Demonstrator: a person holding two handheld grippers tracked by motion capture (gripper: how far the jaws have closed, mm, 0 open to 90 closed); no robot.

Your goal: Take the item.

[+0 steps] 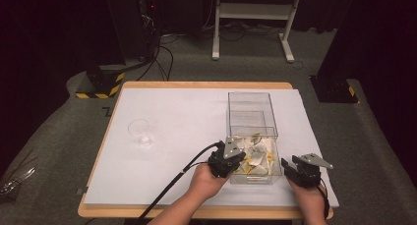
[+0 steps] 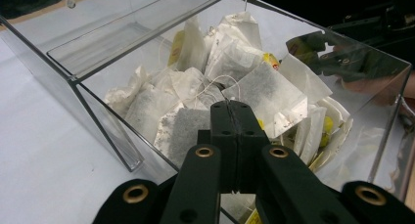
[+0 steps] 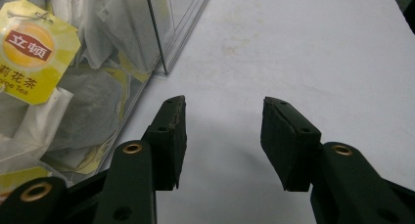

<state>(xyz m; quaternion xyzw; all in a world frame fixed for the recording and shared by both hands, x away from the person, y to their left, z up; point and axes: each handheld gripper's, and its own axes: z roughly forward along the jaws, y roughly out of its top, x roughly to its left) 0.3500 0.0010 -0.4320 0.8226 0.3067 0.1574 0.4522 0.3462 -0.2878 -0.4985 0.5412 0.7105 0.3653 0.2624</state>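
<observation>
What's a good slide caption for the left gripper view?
Left gripper, jaws shut, reaching into a clear box of tea bags.

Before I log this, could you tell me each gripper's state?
Left gripper: shut inside the clear box; hold on a tea bag unclear.
Right gripper: open, holding nothing.

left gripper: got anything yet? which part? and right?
The left gripper is shut inside the clear box, over the tea bags; a thin string seems pinched at its tips, but that cannot be told surely. The right gripper is open, holding nothing.
</observation>
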